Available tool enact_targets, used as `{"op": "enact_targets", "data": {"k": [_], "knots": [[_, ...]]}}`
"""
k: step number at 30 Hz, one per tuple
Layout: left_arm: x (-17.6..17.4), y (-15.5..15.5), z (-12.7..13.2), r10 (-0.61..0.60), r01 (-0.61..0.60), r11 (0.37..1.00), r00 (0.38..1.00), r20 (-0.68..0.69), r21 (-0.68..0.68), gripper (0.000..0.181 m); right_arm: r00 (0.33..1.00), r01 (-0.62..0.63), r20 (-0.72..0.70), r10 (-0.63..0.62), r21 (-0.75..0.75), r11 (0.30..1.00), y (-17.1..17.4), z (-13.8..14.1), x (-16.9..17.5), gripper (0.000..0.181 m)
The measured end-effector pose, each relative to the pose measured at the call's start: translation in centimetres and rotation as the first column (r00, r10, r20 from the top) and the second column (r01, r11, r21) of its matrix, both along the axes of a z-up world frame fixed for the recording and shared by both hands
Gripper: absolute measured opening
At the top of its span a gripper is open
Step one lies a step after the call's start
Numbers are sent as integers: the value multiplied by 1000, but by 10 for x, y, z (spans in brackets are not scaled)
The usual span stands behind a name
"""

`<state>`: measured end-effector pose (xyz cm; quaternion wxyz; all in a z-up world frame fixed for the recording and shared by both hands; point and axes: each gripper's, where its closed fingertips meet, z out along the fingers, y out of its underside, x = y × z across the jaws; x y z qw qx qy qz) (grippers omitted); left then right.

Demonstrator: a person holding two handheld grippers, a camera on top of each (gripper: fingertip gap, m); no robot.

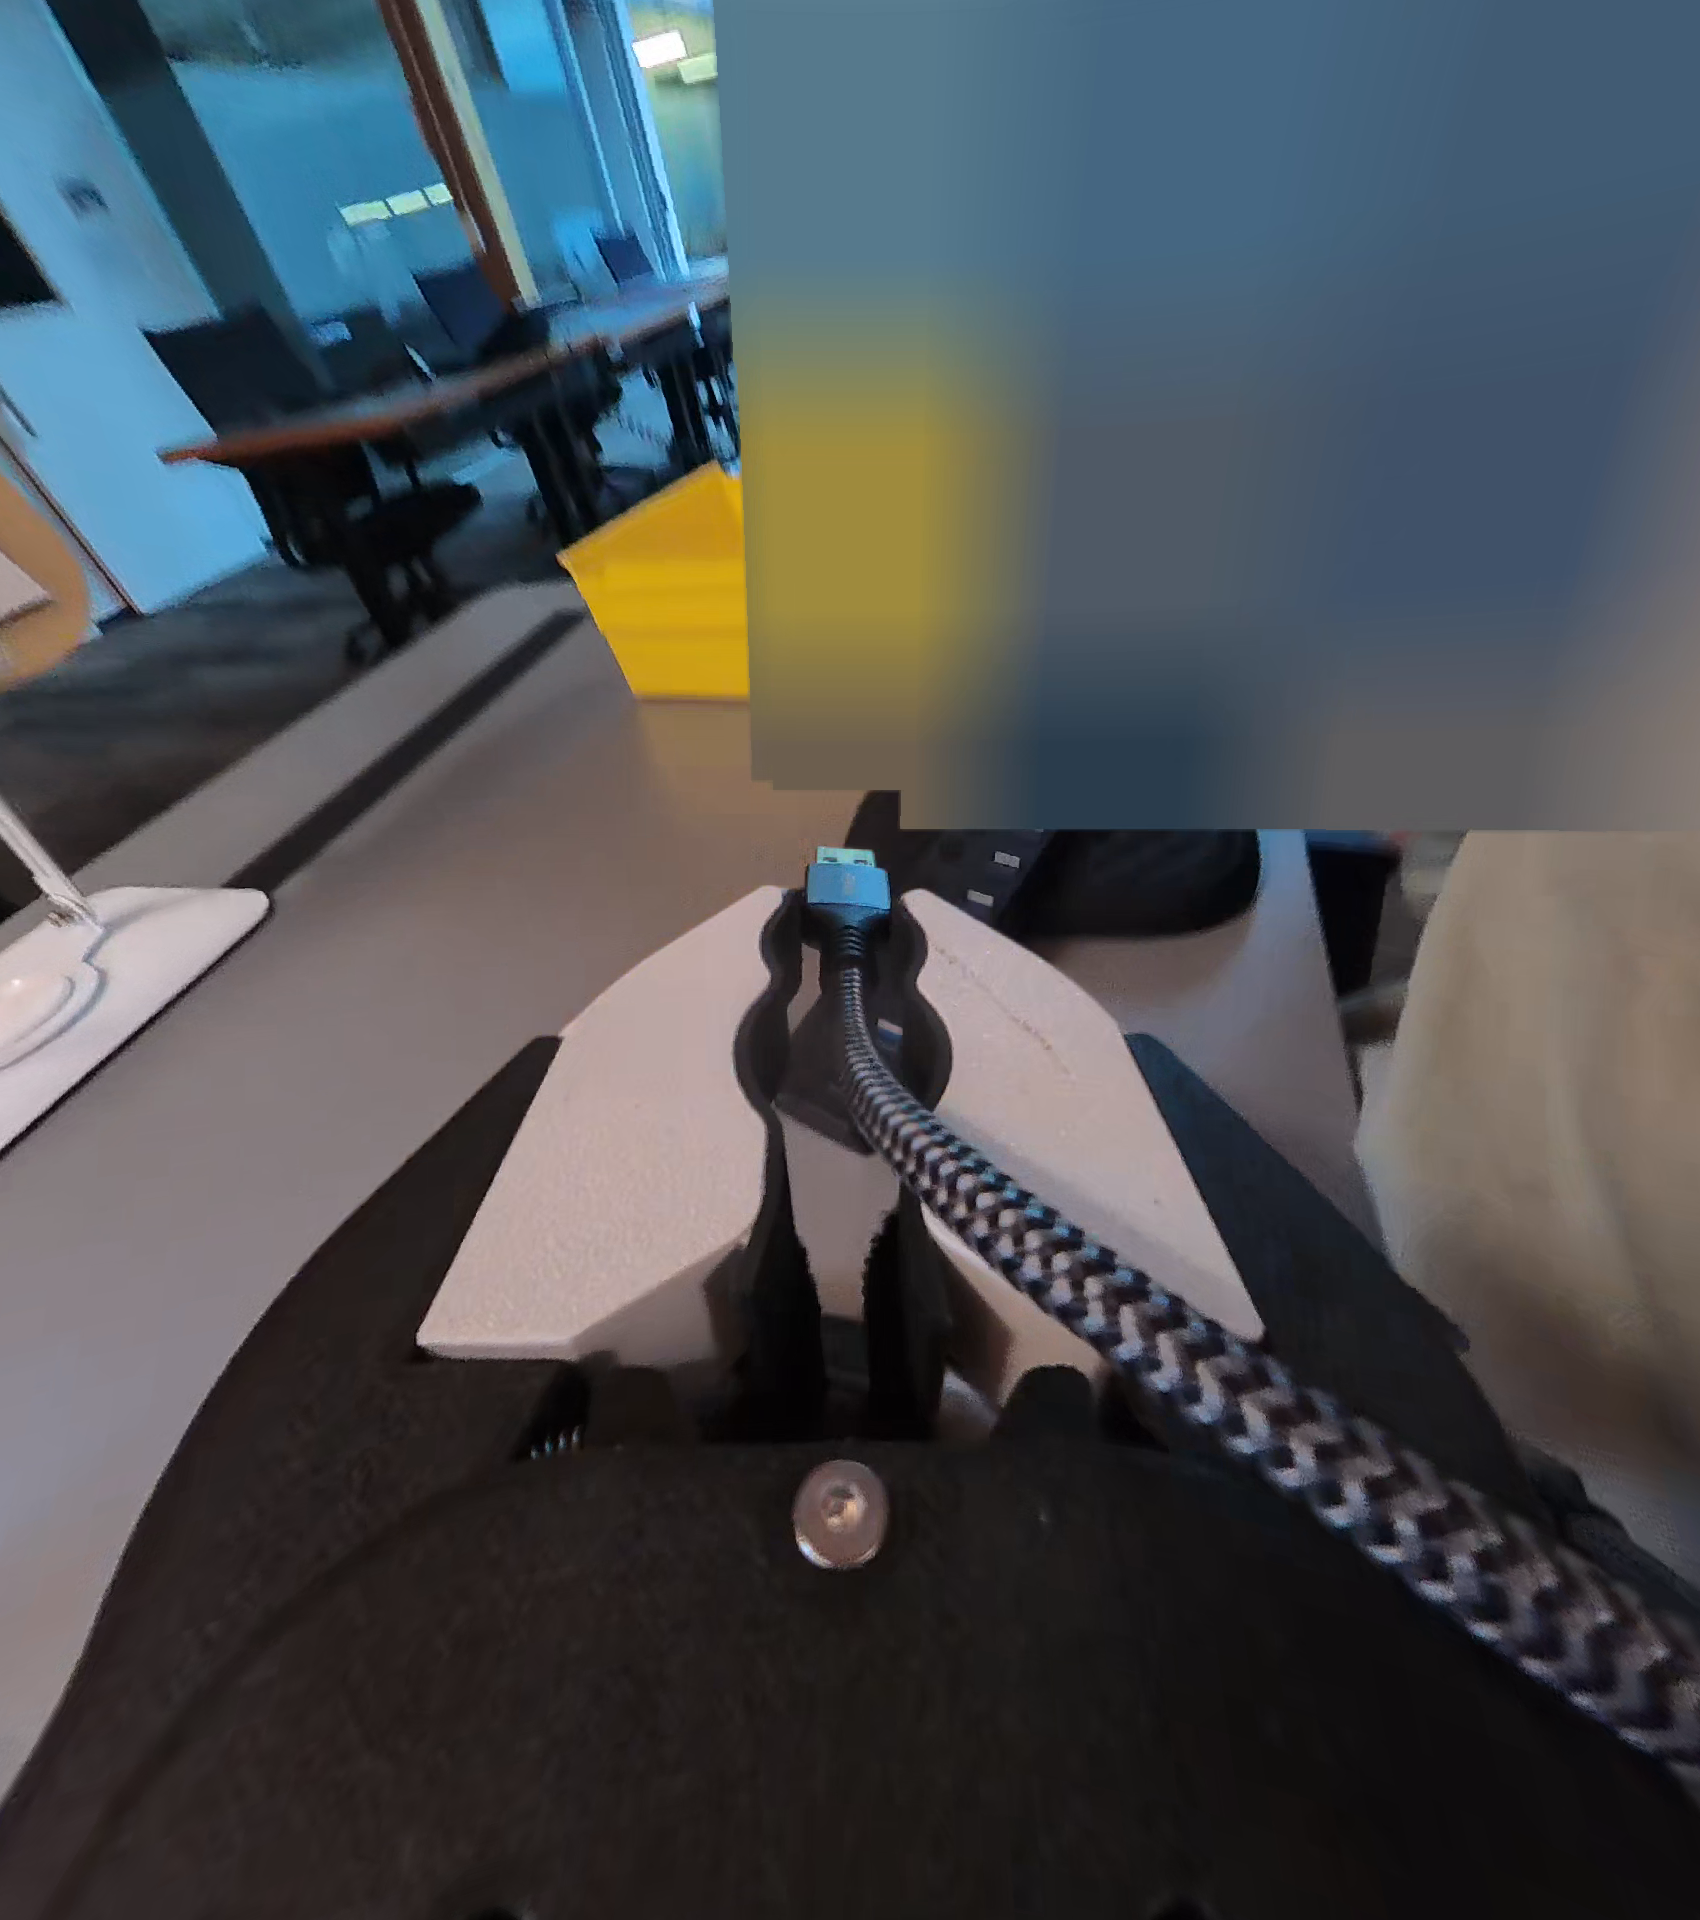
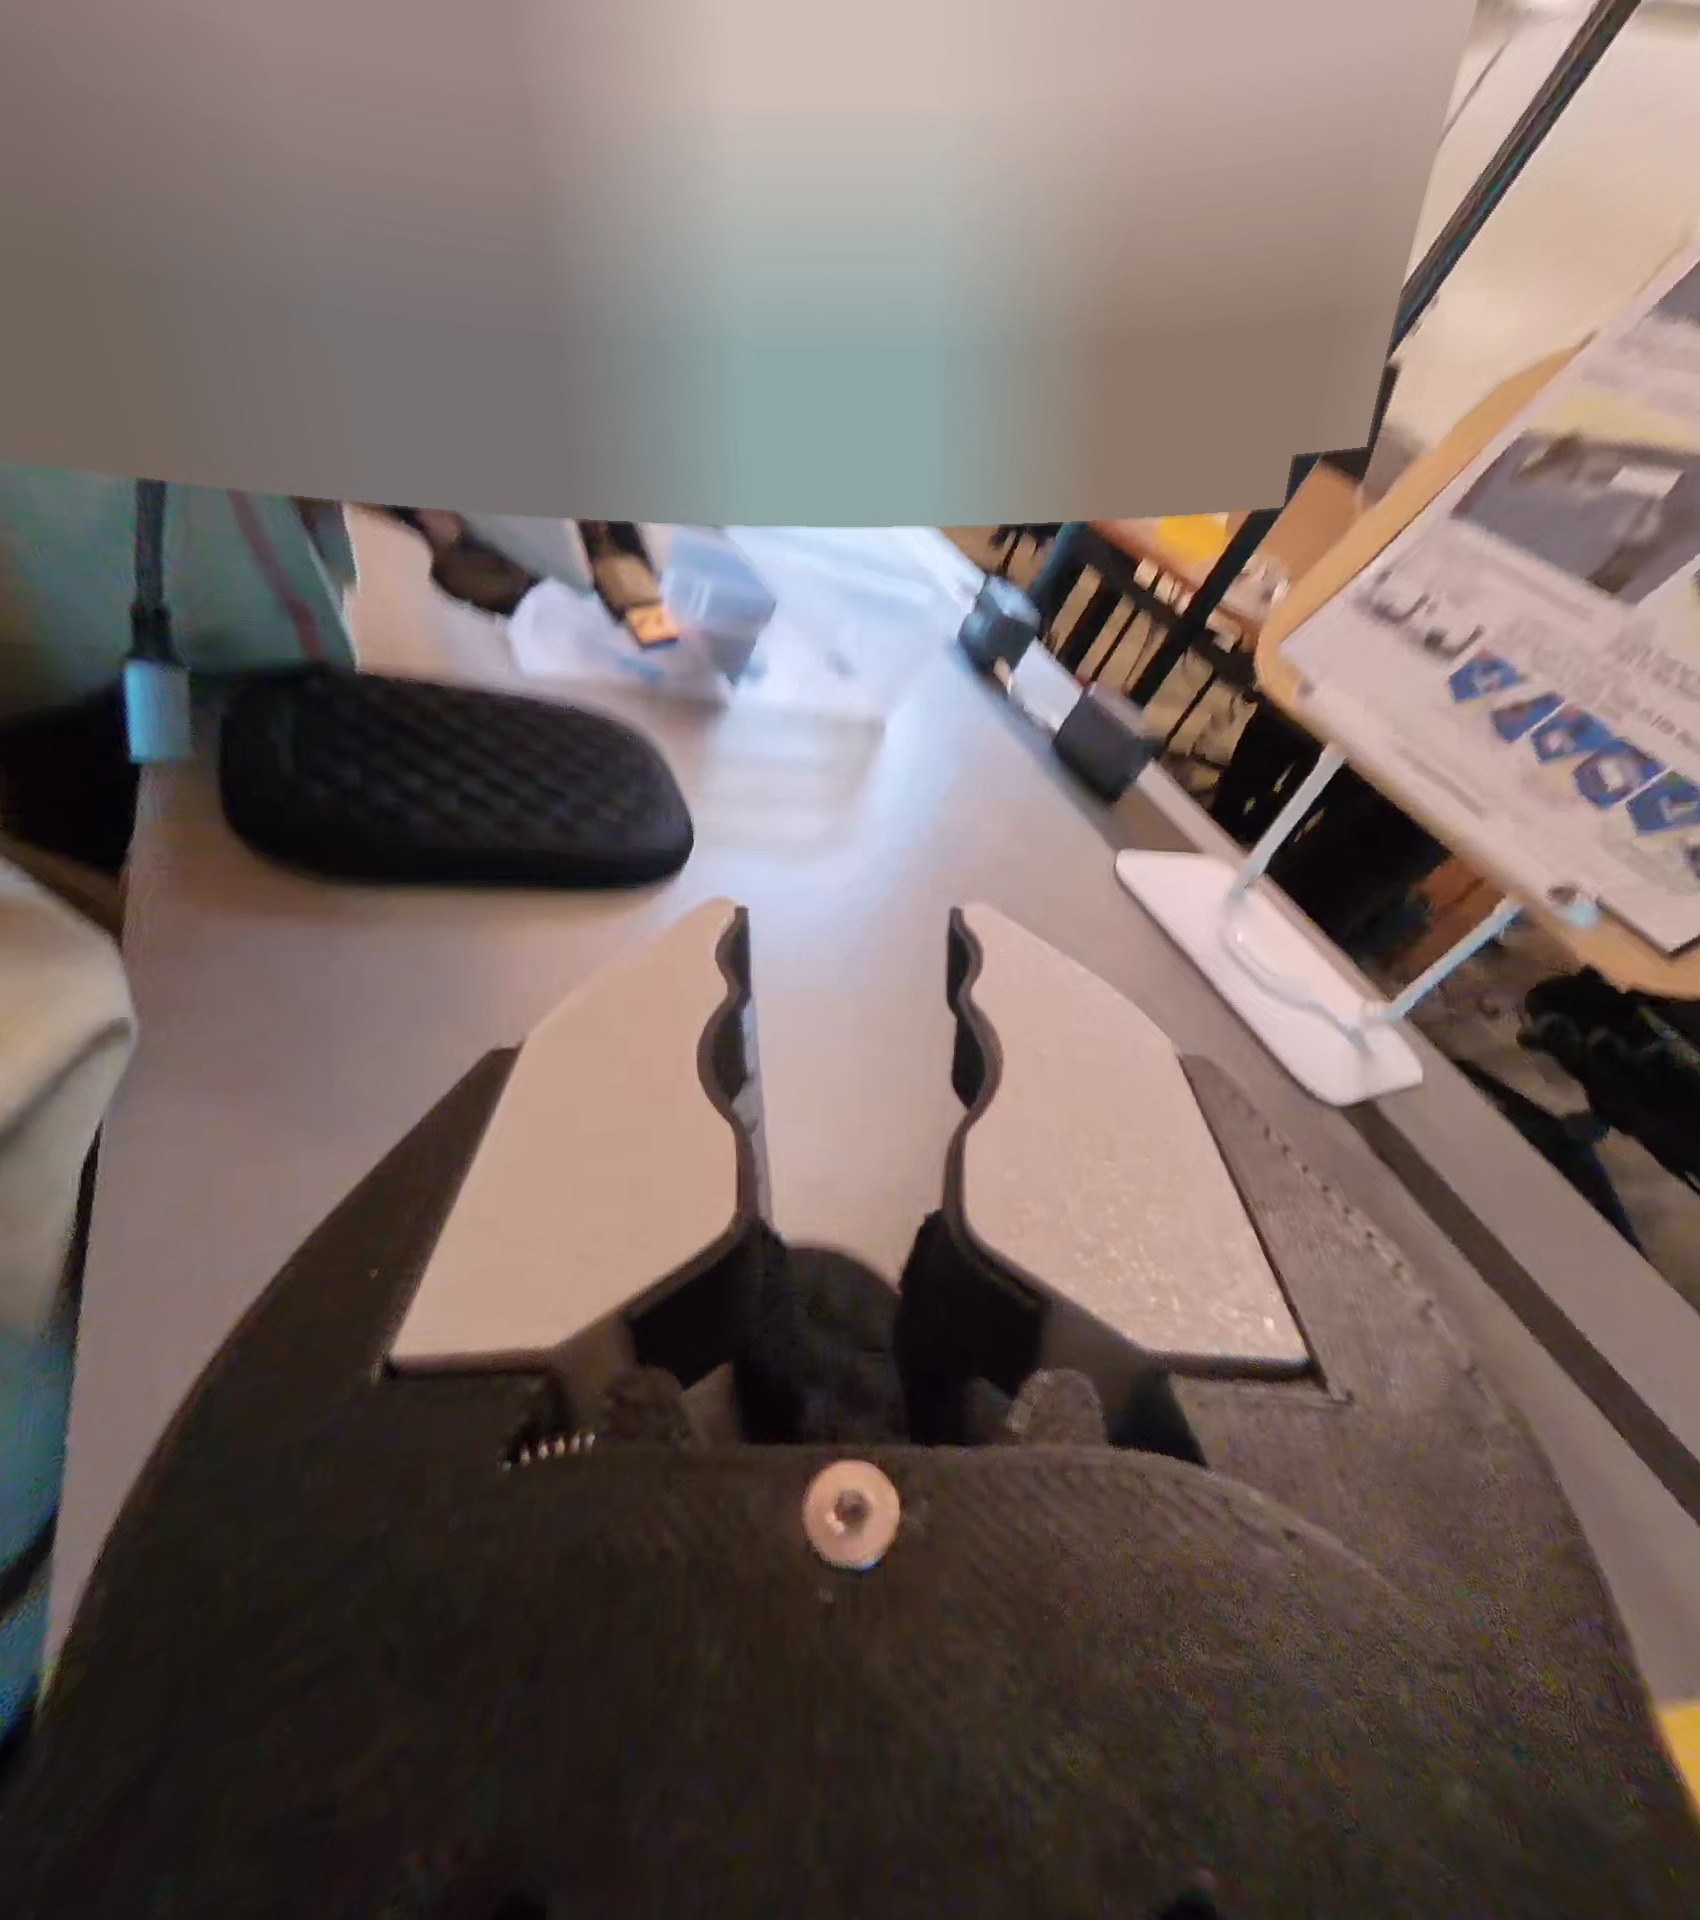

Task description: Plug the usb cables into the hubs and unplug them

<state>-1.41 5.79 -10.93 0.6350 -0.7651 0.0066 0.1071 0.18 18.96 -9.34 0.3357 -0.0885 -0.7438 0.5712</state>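
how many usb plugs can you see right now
2. One USB plug is clamped in the left gripper; another silver plug hangs at the right view's left edge. Blurred patches may hide more.

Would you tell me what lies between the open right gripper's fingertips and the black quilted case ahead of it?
In the right wrist view, only bare grey table lies between the right gripper and the black quilted case; nothing rests on that stretch.

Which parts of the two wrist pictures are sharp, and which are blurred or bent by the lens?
Left wrist view: the USB plug and braided cable in the left gripper are sharp; the far desks are smeared and tinted blue; the table edge curves. Right wrist view: the right gripper is sharp; the black quilted case and the printed sheet are soft, and its stand leans from distortion.
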Motion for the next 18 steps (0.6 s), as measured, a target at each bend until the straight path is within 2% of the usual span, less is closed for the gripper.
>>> {"op": "enact_targets", "data": {"k": [3, 5, 9, 12, 15, 18], "knots": [[-3, 6, -13, -14, 14, 998, 1000, -6, -57, 16, 999, 2, 48, -8, 121, 993, 11, -19, 6, 45], [-3, 10, -15, -37, 36, 998, 999, -16, -53, 16, 999, 23, 44, -30, 153, 988, 17, -21, 6, 47], [1, 14, -4, -90, 90, 994, 996, -7, 57, 16, 997, 9, 74, -22, 173, 985, 22, -30, 8, 51], [2, 15, -1, -119, 117, 988, 993, 11, 97, 16, 989, 19, 135, -56, 260, 966, 34, -49, 10, 54], [-2, 16, -9, -116, 115, 993, 993, 31, 40, 16, 971, 16, 217, -101, 362, 932, 49, -73, 14, 64], [0, 21, -23, -148, 150, 983, 989, 23, -103, 16, 955, -6, 276, -113, 397, 918, 46, -87, 14, 71]]}}
